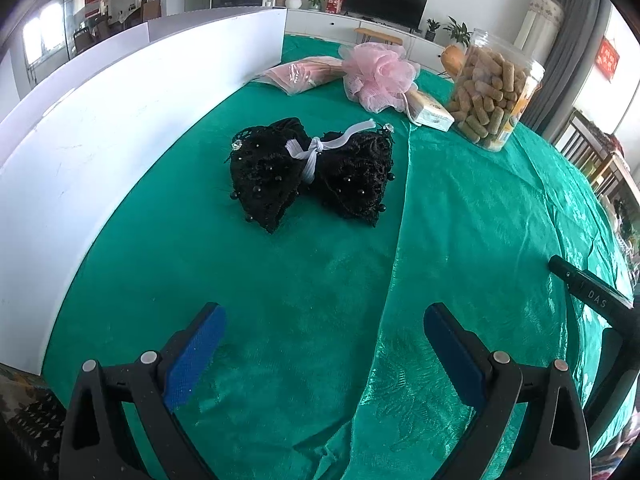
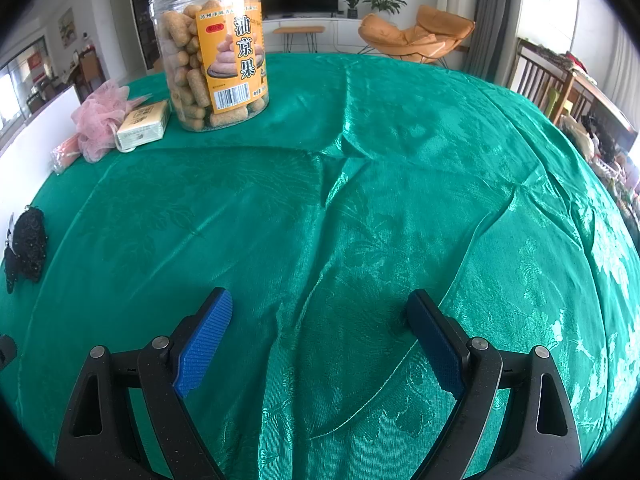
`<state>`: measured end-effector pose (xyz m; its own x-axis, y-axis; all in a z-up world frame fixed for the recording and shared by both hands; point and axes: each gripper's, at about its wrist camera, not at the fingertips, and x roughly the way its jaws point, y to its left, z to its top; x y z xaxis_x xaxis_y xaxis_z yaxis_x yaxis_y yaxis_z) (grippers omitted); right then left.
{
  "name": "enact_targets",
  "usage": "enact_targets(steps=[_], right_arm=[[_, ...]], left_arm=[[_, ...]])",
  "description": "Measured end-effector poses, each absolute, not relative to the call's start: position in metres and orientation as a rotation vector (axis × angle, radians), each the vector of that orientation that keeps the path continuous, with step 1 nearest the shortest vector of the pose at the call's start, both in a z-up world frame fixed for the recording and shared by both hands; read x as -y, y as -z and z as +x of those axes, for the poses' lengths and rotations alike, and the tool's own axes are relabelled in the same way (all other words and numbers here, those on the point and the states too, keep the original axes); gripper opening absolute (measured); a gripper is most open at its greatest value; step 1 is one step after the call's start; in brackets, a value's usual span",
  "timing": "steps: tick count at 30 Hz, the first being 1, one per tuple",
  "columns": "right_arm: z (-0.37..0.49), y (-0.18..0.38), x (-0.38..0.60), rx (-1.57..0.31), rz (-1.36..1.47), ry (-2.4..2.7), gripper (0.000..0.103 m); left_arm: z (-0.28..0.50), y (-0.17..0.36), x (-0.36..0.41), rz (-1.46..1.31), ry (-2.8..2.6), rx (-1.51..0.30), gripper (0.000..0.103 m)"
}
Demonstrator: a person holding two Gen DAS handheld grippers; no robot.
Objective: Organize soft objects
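Note:
A black beaded lace bow point(image 1: 312, 172) tied with a white ribbon lies on the green tablecloth point(image 1: 280, 300), ahead of my left gripper point(image 1: 322, 316), which is open and holds nothing. Farther back lie a pink mesh puff point(image 1: 378, 74) and a pink packet in clear wrap point(image 1: 302, 74). In the right wrist view my right gripper point(image 2: 320, 304) is open over bare cloth point(image 2: 400, 200). The puff point(image 2: 102, 120) and packet point(image 2: 66, 152) sit far left there, and the bow point(image 2: 26, 244) lies at the left edge.
A clear jar of fried snacks point(image 1: 494, 92) point(image 2: 214, 48) stands at the back, with a small yellow-white box point(image 1: 430, 114) point(image 2: 144, 124) beside it. A white board point(image 1: 100, 128) walls the table's left side. Chairs point(image 2: 560, 84) stand off the right edge.

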<state>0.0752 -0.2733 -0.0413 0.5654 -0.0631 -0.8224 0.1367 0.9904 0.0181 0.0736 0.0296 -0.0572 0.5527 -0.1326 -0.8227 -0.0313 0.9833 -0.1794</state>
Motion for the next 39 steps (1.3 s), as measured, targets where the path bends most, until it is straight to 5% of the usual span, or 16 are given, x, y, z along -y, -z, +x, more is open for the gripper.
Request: enact_targets(steps=[39], right_arm=[[0.0750, 0.0413, 0.2734, -0.964, 0.083, 0.118, 0.091]], left_arm=[[0.0742, 0.0587, -0.0252, -0.171, 0.067, -0.991, 0.099]])
